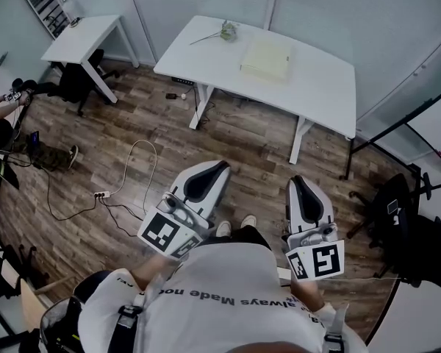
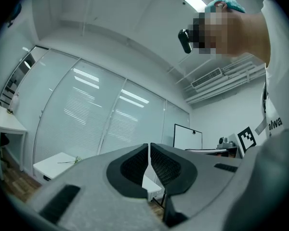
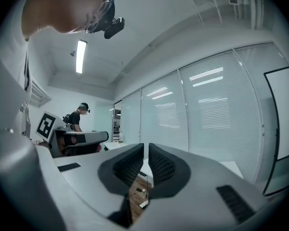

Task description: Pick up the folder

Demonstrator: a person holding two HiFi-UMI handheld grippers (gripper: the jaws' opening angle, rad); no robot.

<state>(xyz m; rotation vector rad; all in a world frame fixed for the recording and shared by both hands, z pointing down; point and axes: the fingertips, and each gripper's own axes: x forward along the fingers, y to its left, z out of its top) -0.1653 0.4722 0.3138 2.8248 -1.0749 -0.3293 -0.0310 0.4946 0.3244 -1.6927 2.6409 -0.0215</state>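
Gripping nothing with the left gripper: closed tight, empty, held low at 7 o'clock in the head view and aimed toward 1 o'clock. Same with the right gripper at 5 o'clock: pressed shut on nothing, aimed toward 12.

Beyond both, toward 12 o'clock: wooden floor, then a white table. Lying flat on that top, at 12 to 1 o'clock from the grippers and well apart from them: the pale yellow folder, untouched. Near it, at its 10 o'clock on the same top: a thin green sprig.

Farther round the room: at 10 o'clock a smaller white desk with a dark chair under it; at 9 o'clock a person at the frame's edge; trailing over the boards at 8 o'clock a white power strip with its cable; at 4 o'clock a black chair.

Shown only by the left gripper view: a whiteboard at 2 o'clock of the shut jaws, and tall glass panels with blinds. Shown only by the right gripper view: a standing person at 9 o'clock and a ceiling light strip at 11. Not to be made out in either gripper view: the folder.
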